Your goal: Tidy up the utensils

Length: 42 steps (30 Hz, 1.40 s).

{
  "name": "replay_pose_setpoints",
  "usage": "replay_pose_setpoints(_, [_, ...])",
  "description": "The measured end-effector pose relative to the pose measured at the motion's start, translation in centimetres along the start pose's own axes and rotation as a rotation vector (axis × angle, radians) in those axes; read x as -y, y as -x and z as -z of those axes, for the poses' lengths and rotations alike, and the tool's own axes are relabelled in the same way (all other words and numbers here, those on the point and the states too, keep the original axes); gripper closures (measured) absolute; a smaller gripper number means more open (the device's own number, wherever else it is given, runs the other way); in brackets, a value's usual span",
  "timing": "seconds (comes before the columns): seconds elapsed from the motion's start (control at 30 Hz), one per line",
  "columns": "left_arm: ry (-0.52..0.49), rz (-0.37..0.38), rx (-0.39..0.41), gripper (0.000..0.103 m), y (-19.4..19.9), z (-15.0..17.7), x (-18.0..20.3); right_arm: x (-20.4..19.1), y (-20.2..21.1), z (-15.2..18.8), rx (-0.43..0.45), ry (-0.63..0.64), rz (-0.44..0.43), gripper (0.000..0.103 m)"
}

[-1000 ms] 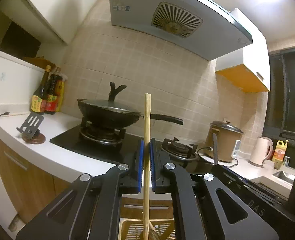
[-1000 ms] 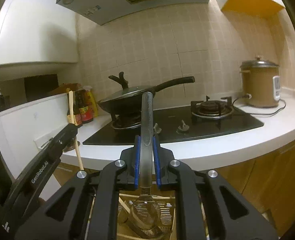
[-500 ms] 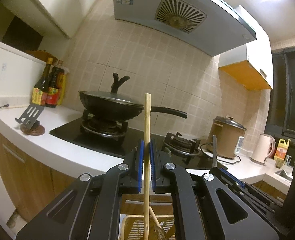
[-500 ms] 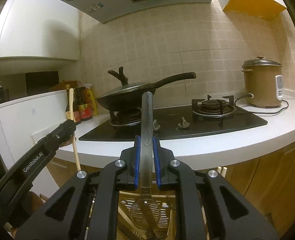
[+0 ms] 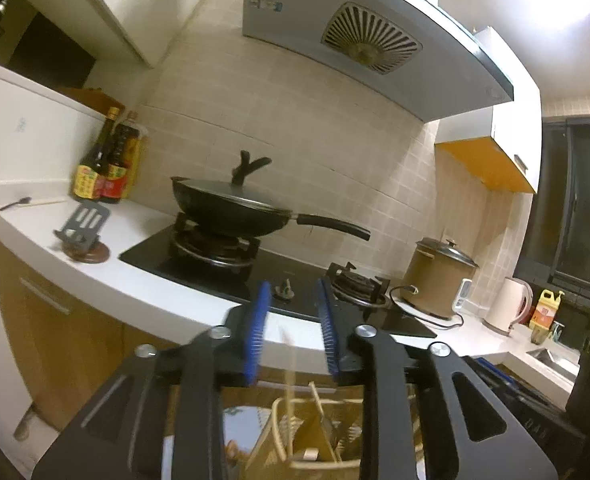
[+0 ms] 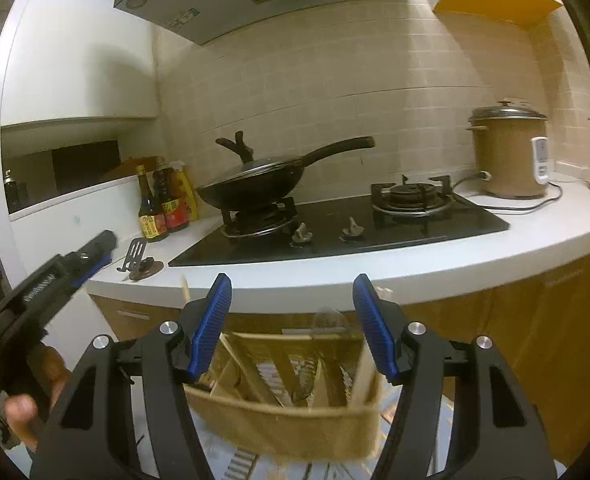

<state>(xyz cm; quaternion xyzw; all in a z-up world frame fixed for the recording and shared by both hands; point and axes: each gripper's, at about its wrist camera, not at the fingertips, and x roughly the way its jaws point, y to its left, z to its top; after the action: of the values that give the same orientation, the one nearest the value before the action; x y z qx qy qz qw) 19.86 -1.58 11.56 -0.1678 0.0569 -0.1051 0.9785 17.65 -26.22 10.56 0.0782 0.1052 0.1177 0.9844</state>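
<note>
A: Kitchen, dim warm light. White bench runs along a tiled wall, black gas hob set into it, range hood overhead.

B: On the hob?

A: Lidded black wok on one burner, other burner bare. Brown rice cooker and a pale kettle past the hob. Sauce bottles in the far corner, a slotted spatula propped on a round rest close by, one small dark utensil lying flat near the wall.

B: Grippers?

A: Left gripper has just been opening, fingers apart. A blurred wooden stick, chopstick by the look, sits in the gap, touching neither pad; I judge it released, dropping. Right gripper has also just been opening, fingers wide, nothing gripped.

B: Where do the utensils end up?

A: Woven basket below both grippers, in front of the cabinets. Sticks and slats are visible inside, contents too blurred to name. A faint clear shape sits at its far rim, possibly a spoon; cannot confirm.

B: Progress?

A: My reading: both carried pieces are in or entering the basket. Spatula and small utensil on the bench look untouched, so likely still to collect.
</note>
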Motion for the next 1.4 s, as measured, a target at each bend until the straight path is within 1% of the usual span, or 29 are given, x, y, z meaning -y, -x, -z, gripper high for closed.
replay_pose_setpoints(0.1, [-0.002,-0.018,-0.004,0.069,2.6,-0.4,-0.4,-0.1,2.0,0.4,-0.021,-0.001,0.016,0.044])
replay_pose_setpoints(0.13, [-0.004,-0.018,-0.01,0.062,3.6,-0.5,-0.5,-0.1,2.8,0.7,-0.032,-0.005,0.021,0.043])
replay_pose_setpoints(0.17, [-0.01,-0.019,-0.015,0.059,4.3,-0.5,-0.5,-0.2,3.4,1.0,-0.042,-0.014,0.023,0.043])
replay_pose_setpoints(0.2, [-0.02,-0.028,-0.014,0.058,5.5,-0.3,-0.5,-0.1,3.9,1.2,-0.05,-0.023,0.025,0.043])
replay_pose_setpoints(0.27, [-0.038,-0.033,-0.011,0.049,7.1,0.0,-0.2,-0.2,4.9,2.0,-0.071,-0.042,0.028,0.041])
replay_pose_setpoints(0.3, [-0.047,-0.034,-0.013,0.047,7.8,0.2,0.0,-0.3,5.6,2.6,-0.084,-0.05,0.027,0.04])
replay_pose_setpoints(0.33, [-0.061,-0.037,-0.014,0.045,8.8,0.6,0.2,-0.4,6.0,3.1,-0.093,-0.054,0.033,0.039])
replay_pose_setpoints(0.37, [-0.073,-0.04,-0.015,0.041,9.4,0.9,0.5,-0.5,6.4,3.5,-0.099,-0.057,0.038,0.038])
replay_pose_setpoints(0.43, [-0.108,-0.051,-0.018,0.037,11.0,1.8,1.1,-0.8,7.4,4.5,-0.111,-0.062,0.049,0.032])
replay_pose_setpoints(0.53, [-0.131,-0.052,-0.027,0.034,12.8,2.7,1.7,-1.2,9.2,5.7,-0.1,-0.073,0.059,0.029])
replay_pose_setpoints(0.6, [-0.134,-0.051,-0.03,0.031,13.8,3.1,1.9,-1.5,10.3,6.1,-0.086,-0.063,0.08,0.027])
replay_pose_setpoints(0.67, [-0.123,-0.052,-0.03,0.027,14.8,3.3,1.9,-1.7,11.3,6.5,-0.065,-0.05,0.106,0.02])
replay_pose_setpoints(0.73, [-0.107,-0.056,-0.032,0.025,15.6,3.6,1.7,-2.2,12.6,7.1,-0.042,-0.039,0.134,0.012])
replay_pose_setpoints(0.83, [-0.123,-0.094,-0.036,0.024,16.5,4.4,1.8,-3.0,13.5,8.0,-0.035,0.0,0.173,0.012])
replay_pose_setpoints(0.9, [-0.147,-0.12,-0.04,0.021,17.0,5.2,2.1,-3.5,14.1,8.7,-0.023,0.02,0.201,0.012])
replay_pose_setpoints(1.0, [-0.179,-0.167,-0.042,0.019,17.5,6.5,2.3,-3.6,14.9,9.6,0.005,0.019,0.239,0.009])
replay_pose_setpoints(1.1, [-0.186,-0.211,-0.036,0.016,17.7,8.1,2.0,-3.4,15.3,11.2,0.043,0.019,0.296,0.008])
replay_pose_setpoints(1.17, [-0.189,-0.235,-0.033,0.015,17.7,9.0,1.9,-3.3,15.4,12.5,0.069,0.025,0.284,0.008])
replay_pose_setpoints(1.2, [-0.195,-0.245,-0.029,0.014,17.7,9.4,1.9,-3.0,15.4,13.2,0.078,0.008,0.276,0.008])
replay_pose_setpoints(1.3, [-0.209,-0.292,-0.011,0.009,17.8,10.7,1.7,-2.5,14.8,14.0,0.052,-0.025,0.268,0.008])
replay_pose_setpoints(1.4, [-0.167,-0.279,-0.04,0.008,17.7,11.5,1.1,-2.4,15.2,14.0,0.08,-0.013,0.306,0.008])
